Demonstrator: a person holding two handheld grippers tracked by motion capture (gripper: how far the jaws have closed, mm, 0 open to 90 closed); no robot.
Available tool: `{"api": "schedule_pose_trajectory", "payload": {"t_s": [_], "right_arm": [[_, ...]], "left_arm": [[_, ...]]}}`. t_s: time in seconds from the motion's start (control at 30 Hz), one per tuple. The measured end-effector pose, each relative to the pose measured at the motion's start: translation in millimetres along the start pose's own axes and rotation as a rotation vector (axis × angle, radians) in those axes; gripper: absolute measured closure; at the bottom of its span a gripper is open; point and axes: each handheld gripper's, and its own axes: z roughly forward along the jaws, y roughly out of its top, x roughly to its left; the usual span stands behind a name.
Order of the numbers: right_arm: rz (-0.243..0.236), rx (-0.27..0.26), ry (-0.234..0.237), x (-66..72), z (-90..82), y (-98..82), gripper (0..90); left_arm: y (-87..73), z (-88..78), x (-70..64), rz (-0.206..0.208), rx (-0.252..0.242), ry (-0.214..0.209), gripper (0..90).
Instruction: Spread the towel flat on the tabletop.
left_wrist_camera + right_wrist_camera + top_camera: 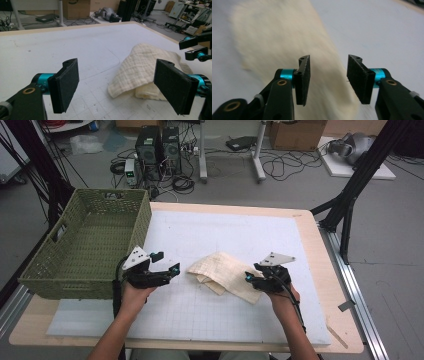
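I see the folded cloth (227, 276) mid-mat, long axis running far-left to near-right. My right gripper (248, 278) sits at its near-right end — jaws half open, empty; left gripper (167, 262) gapes wide, just beside its left edge.

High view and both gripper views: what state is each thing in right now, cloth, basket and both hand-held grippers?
Cream cloth: folded over loosely, lying on the white mat, not gripped.
Green woven basket: upright at the table's left edge, nothing visible inside.
Left hand-held gripper: jaws wide open, beside the cloth, holding nothing.
Right hand-held gripper: jaws apart over the cloth's edge, pads not pressing it.
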Motion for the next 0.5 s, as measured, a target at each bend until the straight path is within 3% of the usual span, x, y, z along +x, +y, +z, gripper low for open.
{"api": "schedule_pose_trajectory", "payload": {"t_s": [0.03,0.07,0.1,0.13,0.17,0.2,0.3,0.4,0.5], "right_arm": [[-0.024,-0.015,0.024,6.8,1.7,6.2,49.4],[-0.079,-0.031,0.066,22.3,7.2,17.7,47.9],[-0.079,-0.031,0.066,22.3,7.2,17.7,47.9],[-0.128,-0.034,0.110,37.2,14.9,26.6,48.0],[-0.128,-0.034,0.110,37.2,14.9,26.6,48.0],[-0.167,-0.023,0.142,49.2,23.6,31.7,47.9],[-0.203,0.005,0.164,60.5,35.6,34.3,46.8],[-0.234,0.027,0.143,66.5,41.0,34.7,48.5],[-0.276,0.070,0.067,69.8,47.3,34.5,60.6]], "left_arm": [[0.0,0.1,-0.1,0.000,0.000,0.000,20.8],[-0.1,0.2,-0.2,0.001,0.000,-0.001,20.8],[-0.2,0.2,-0.2,0.002,0.001,0.000,20.8],[-0.6,0.2,0.0,0.002,0.002,0.000,20.8],[-0.6,0.2,0.0,0.002,0.002,0.000,20.8],[-1.2,0.3,0.4,0.003,0.006,0.000,20.8],[-1.4,0.7,0.3,0.007,0.010,0.000,20.8],[-1.9,1.6,-0.1,0.007,0.014,-0.003,20.8],[-2.7,3.1,-0.3,0.009,0.024,-0.005,20.8]]}}
